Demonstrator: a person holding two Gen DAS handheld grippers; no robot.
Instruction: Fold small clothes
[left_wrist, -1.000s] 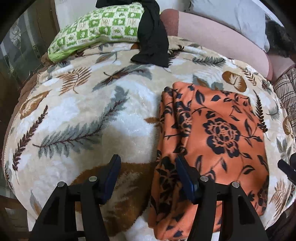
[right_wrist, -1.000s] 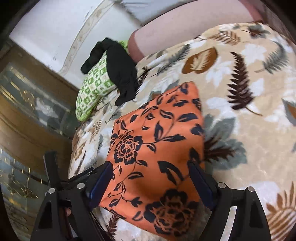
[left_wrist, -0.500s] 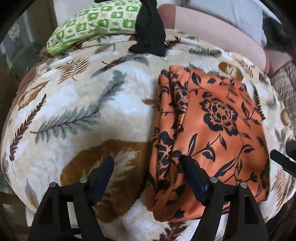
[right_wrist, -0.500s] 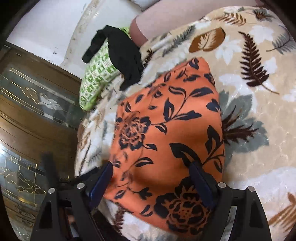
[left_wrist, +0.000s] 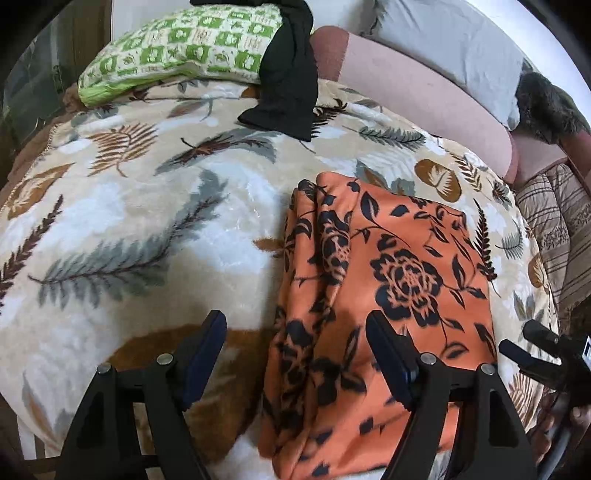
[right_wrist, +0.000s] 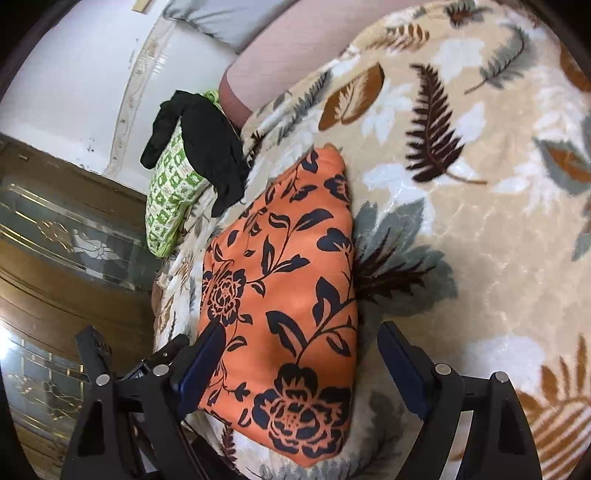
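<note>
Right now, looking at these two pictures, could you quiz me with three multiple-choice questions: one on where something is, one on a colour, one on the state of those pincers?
1. Where does the black garment lie?
A. draped over the green checked pillow
B. on the orange cloth
C. in a gripper

2. What colour is the folded floral cloth?
A. blue
B. orange with dark flowers
C. plain white

3. How are the left gripper and right gripper?
A. both shut
B. one clamps cloth
C. both open

Answers: 1 A, it hangs across the pillow onto the leaf blanket. 2 B, visible in both views. 3 C, fingers apart, gripping nothing.
</note>
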